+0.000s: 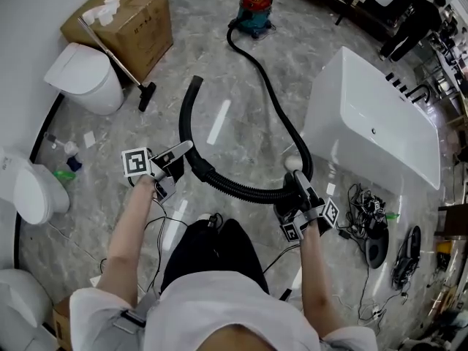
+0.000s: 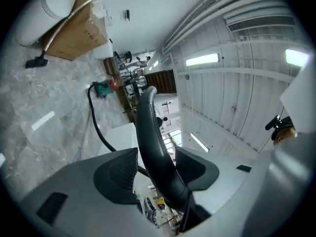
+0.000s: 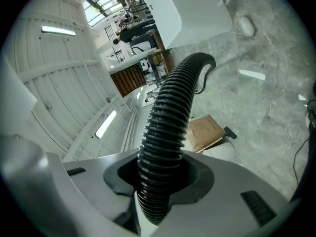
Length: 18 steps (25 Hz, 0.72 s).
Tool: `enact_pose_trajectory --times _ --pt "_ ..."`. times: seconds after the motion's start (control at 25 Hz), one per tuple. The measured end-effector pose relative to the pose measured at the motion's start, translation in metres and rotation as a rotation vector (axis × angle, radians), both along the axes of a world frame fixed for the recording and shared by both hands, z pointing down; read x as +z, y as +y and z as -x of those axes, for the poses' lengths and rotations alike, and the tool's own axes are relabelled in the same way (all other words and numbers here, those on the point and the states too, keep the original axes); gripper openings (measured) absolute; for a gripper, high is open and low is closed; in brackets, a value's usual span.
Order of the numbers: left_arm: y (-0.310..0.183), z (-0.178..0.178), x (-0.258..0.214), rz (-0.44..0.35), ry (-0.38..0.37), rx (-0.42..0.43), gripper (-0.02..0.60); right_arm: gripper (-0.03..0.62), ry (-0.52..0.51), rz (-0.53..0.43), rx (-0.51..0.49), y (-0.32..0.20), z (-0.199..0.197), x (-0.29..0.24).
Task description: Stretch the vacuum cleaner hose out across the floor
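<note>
Black hose, clamped in hand-held gripper

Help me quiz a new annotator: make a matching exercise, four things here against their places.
Things:
1 vacuum cleaner
2 cardboard box
3 bathtub
4 hose

Places:
A clamped in the right gripper
B beside a toilet
C at the hose's far end
D white, at the right of the head view

Pairs: 1-C, 2-B, 3-D, 4-A.

Marble floor bears vacuum cleaner, cardboard box, bathtub and toilet.
</note>
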<state>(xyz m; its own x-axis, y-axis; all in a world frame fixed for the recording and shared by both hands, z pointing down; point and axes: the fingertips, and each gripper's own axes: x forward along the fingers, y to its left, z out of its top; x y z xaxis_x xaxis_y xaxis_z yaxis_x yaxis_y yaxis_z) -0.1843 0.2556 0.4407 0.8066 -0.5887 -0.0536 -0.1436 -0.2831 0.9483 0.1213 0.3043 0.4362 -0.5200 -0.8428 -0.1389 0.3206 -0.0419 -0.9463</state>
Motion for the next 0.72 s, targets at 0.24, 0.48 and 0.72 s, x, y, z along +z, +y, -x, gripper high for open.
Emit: enact_pose_trajectory --times 0.24,0.48,0.72 --pt "0.008 -0.008 0.015 0.037 0.004 0.03 0.239 0.146 0.028 0.005 -0.016 0.003 -0.004 0.006" --pt "0.011 -0.012 -0.017 -0.058 0.051 0.035 0.192 0.147 0.052 0.072 0.011 0.006 -0.008 0.035" --pt "0.013 -0.012 -0.075 -0.226 0.146 -0.009 0.169 0.199 0.071 0.222 0.061 0.019 0.0 0.082"
